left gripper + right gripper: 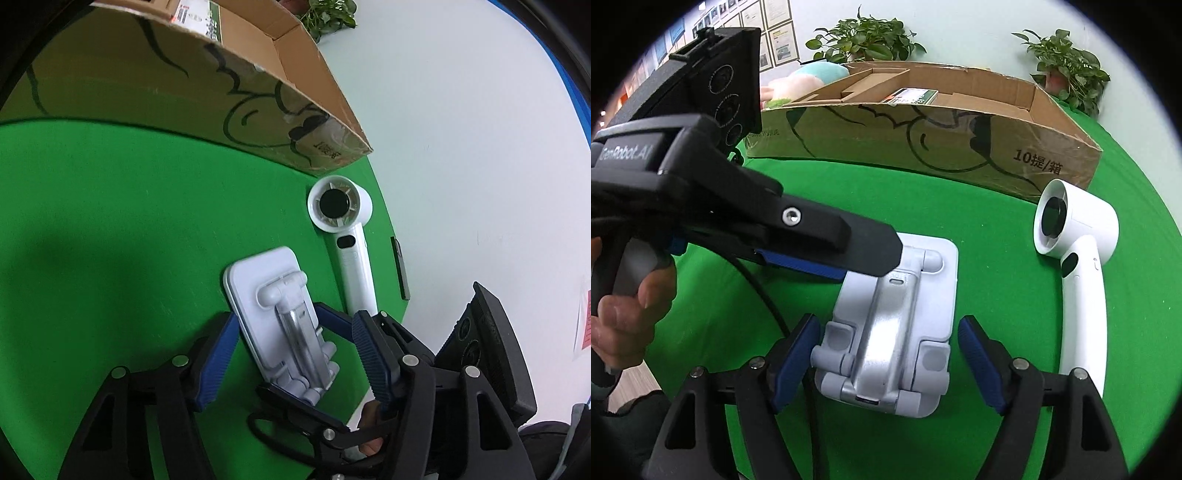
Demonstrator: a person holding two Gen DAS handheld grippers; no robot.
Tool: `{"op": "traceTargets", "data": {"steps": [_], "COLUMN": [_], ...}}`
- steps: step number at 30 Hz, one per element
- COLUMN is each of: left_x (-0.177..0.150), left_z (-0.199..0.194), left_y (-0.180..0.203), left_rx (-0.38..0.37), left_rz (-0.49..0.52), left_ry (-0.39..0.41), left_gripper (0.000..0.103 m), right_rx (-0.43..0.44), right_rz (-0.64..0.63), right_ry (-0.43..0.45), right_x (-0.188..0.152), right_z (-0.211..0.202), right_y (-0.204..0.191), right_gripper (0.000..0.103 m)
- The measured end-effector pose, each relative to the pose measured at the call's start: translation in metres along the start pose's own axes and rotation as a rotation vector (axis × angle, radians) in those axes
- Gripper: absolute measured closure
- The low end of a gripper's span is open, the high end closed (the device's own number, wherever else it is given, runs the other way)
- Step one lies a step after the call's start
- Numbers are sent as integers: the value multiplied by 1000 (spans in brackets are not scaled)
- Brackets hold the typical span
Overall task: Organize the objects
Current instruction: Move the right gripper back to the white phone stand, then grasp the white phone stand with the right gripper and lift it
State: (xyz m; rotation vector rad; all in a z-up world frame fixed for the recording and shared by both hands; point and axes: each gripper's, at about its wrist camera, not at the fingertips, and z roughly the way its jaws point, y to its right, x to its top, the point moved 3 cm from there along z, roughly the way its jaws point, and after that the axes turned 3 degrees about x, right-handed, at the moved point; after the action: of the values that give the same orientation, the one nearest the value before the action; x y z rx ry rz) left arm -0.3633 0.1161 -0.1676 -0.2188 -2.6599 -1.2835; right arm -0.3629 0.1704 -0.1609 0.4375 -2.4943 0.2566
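- We see a round table (923, 206) with a green cloth cover; both grippers work over the same white folding phone stand (890, 332) lying flat near its middle.
- The stand lies folded, with its silver hinged arm on top and its base plate against the cloth.
- Left gripper (291, 354): jaws spread, blue pads on either side of the stand. The left pad (216, 362) sits at or against the stand's edge; the right pad stands clear of it. Not clamped.
- From the right wrist view, the left gripper (849, 258) reaches in from the left, its fingertip overlapping the far end of the stand. We cannot tell from here whether it presses down.
- Right gripper (890, 362): jaws spread, straddling the near end of the stand. The left pad (796, 362) is just beside the stand's hinge knuckles; the right pad shows a clear gap of green. Not grasping.
- A bare hand (624, 314) grips the left gripper's handle at the left margin.
- White handheld fan (1075, 266) lies flat to the right of the stand, apart from it, round head toward the box.
- Open cardboard box (923, 136) with a black line drawing stands at the table's far side; a small printed packet (910, 96) lies inside.
- Potted green plants (864, 40) stand behind the box.
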Motion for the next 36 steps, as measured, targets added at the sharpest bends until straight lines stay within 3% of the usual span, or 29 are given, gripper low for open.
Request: {"op": "traceTargets", "data": {"steps": [5,9,16,20,26,28,32,36], "left_x": [-8,-13,-9,-5,-1,-10,-6,-4], "left_z": [7,11,10,6,-10,-17,-18,-16], "left_y": [2,8,12,18,34,32,32,26], "left_rx": [-8,6,103,115,72,38,-7,-6], "left_rz": [-39,-43,-21,-9,-1,-10,-58,-114], "left_ry": [-15,-11,-4,7,43,48,37,12], "left_gripper": [56,59,89,90,91,97,99,99], "right_rx": [-40,-71,-71,-65,-82,-73,29,22], "right_rz": [8,16,54,68,69,87,138,154], "right_ry": [-35,-35,-34,-6,57,65,35,14], "right_x": [-1,-9,-10,-3,12,14,15,11], "right_z": [1,-3,-6,-11,-23,-25,-21,-17], "right_y": [1,-2,2,4,4,5,3,4], "right_gripper": [28,33,34,35,36,36,37,37]}}
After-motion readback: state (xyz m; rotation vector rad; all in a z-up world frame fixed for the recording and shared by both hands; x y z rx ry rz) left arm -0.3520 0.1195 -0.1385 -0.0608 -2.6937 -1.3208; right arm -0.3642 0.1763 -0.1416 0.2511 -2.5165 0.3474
